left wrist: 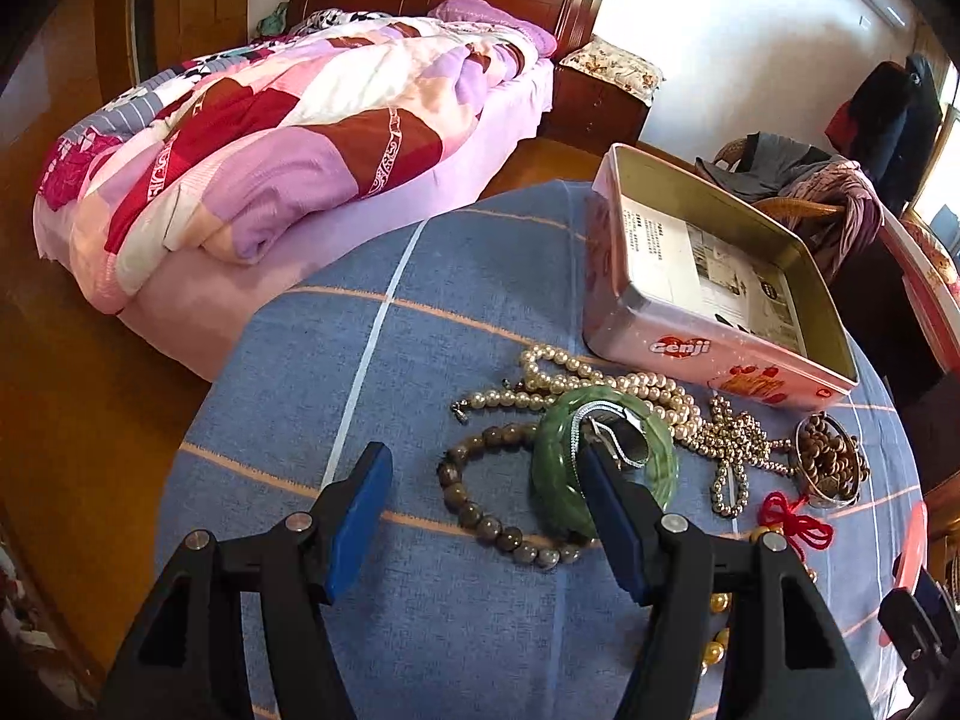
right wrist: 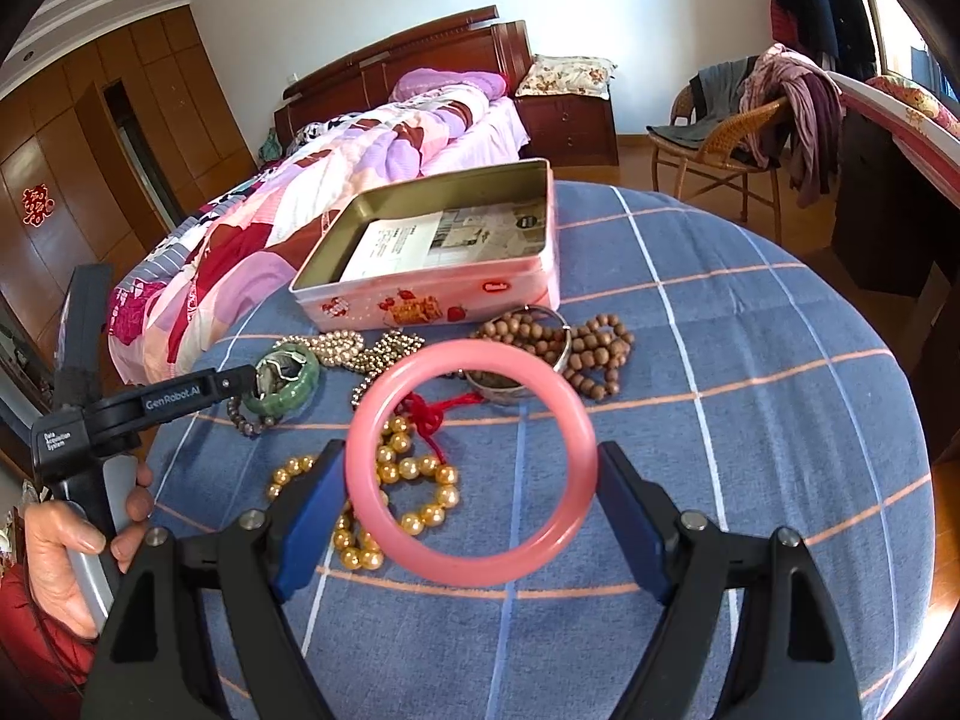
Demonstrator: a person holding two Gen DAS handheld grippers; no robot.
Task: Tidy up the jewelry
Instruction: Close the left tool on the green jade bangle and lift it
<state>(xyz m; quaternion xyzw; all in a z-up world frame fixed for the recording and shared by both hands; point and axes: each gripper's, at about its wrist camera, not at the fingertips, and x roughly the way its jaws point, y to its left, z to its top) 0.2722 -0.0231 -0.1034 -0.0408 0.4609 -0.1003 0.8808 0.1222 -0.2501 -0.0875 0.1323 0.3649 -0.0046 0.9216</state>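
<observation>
My right gripper (right wrist: 471,468) is shut on a pink bangle (right wrist: 564,516), held upright between both pads above the table. My left gripper (left wrist: 483,459) is open; its right finger (left wrist: 606,498) lies over a green jade bangle (left wrist: 657,468) with a silver chain inside it. The green bangle also shows in the right wrist view (right wrist: 300,381), at the tip of the left gripper. An open pink tin (left wrist: 690,330) with a printed leaflet inside stands behind the jewelry; it also shows in the right wrist view (right wrist: 432,300).
On the blue checked tablecloth (right wrist: 750,360) lie a pearl necklace (left wrist: 600,384), a dark bead bracelet (left wrist: 480,510), a metal bead chain (left wrist: 732,450), brown wooden beads (right wrist: 594,348) with a silver bangle, and gold beads (right wrist: 420,492) with a red knot. A bed and chair stand beyond.
</observation>
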